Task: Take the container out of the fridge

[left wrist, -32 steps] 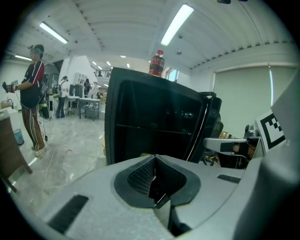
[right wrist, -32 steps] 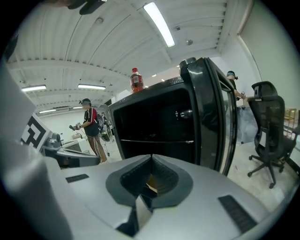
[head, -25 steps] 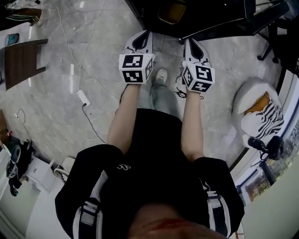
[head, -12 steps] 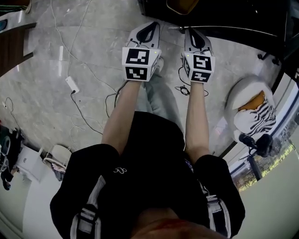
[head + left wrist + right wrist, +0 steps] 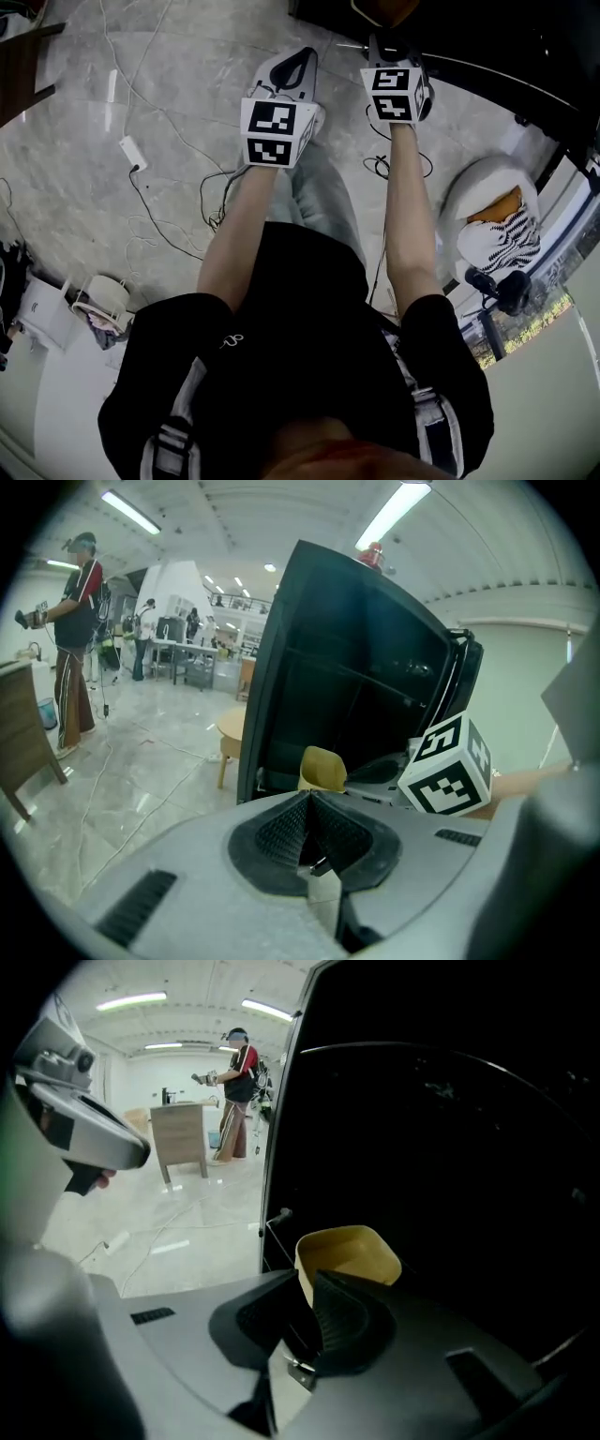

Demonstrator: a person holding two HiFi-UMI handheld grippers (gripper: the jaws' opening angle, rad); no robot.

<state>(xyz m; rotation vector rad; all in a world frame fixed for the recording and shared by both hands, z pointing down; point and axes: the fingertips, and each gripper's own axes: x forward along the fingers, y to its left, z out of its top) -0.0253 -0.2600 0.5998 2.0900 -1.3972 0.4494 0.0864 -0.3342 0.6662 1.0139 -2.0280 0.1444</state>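
The fridge (image 5: 356, 667) is a tall black cabinet standing open, dark inside. A tan container (image 5: 349, 1252) sits low inside it; in the left gripper view the container (image 5: 322, 769) shows just past my jaws. My right gripper (image 5: 305, 1283) reaches into the fridge, and its jaws stand closed on the container's near rim. In the head view the right gripper (image 5: 386, 42) is at the fridge's edge. My left gripper (image 5: 308, 797) is shut with nothing in it, held outside the fridge, left of the right one and slightly behind it.
Cables and a white power strip (image 5: 131, 153) lie on the marble floor to the left. A white seat with striped cloth (image 5: 497, 225) stands at the right. A round wooden stool (image 5: 232, 728) is beside the fridge. People (image 5: 239, 1091) and a wooden cabinet (image 5: 180, 1138) stand farther off.
Both grippers moved forward toward the fridge. The right one went ahead into the opening and now has the container's rim between its jaws.
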